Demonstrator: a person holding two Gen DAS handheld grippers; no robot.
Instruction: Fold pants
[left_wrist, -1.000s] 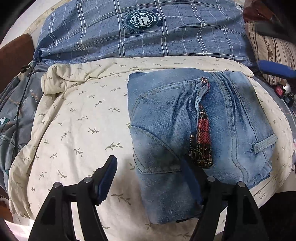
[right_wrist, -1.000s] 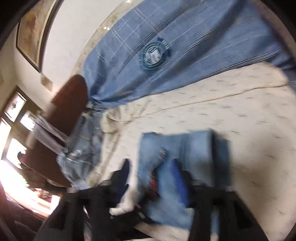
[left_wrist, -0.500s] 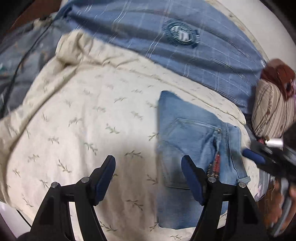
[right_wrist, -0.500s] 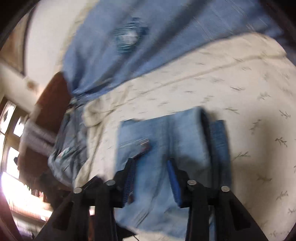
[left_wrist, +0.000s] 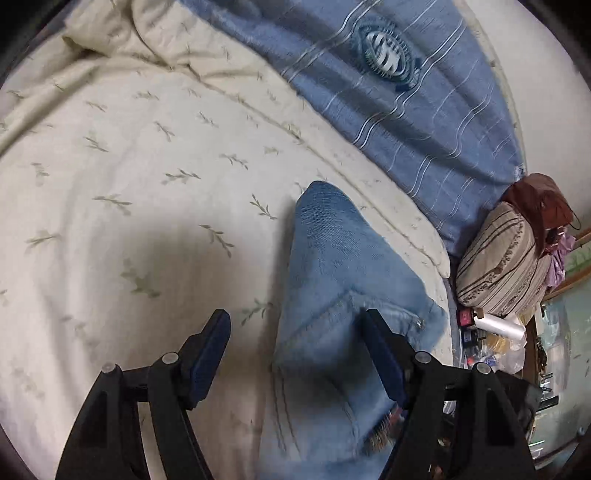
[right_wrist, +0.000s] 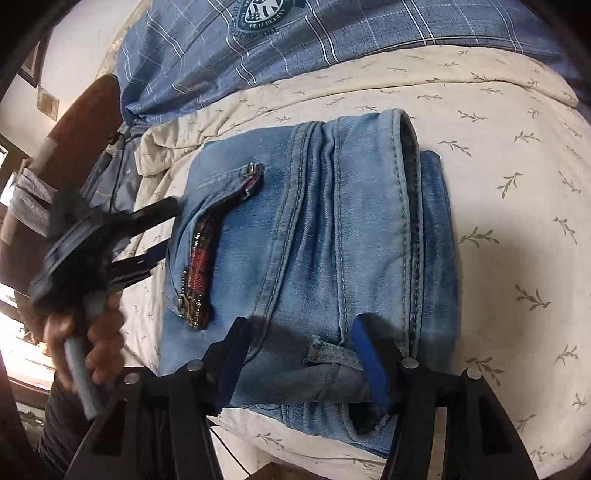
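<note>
- Since half a second ago the left gripper (left_wrist: 297, 345) has swung further right and closer to the jeans (right_wrist: 306, 236), whose folded corner now rises between its fingers; the right-wrist view, blurred before, is now sharp.
- Jeans: a folded light-blue bundle lying flat on the cream quilt (right_wrist: 517, 155) with its leaf print, seams running across the top and the hem edge curling up on the far side.
- A red plaid strip (right_wrist: 201, 258) with a zipper shows at the pocket opening, on the bundle's left half in the right-wrist view.
- Left gripper — fingers spread wide, holding nothing. Its right finger (left_wrist: 380, 354) lies over the denim (left_wrist: 332, 295) near a rivet, the left one hangs over bare quilt (left_wrist: 110, 184).
- Right gripper (right_wrist: 301, 356) — fingers also spread, straddling the near edge of the bundle by a belt loop (right_wrist: 332, 354); both blue pads sit against or just above the cloth, and contact cannot be told.
- In the right-wrist view the left gripper (right_wrist: 147, 236) appears blurred at the bundle's left edge, gripped by a hand (right_wrist: 92, 339).
- A blue checked blanket (right_wrist: 332, 40) with a round crest lies beyond the quilt.
- A striped cushion (left_wrist: 498, 258) sits past the quilt's right edge, with small clutter below it.
</note>
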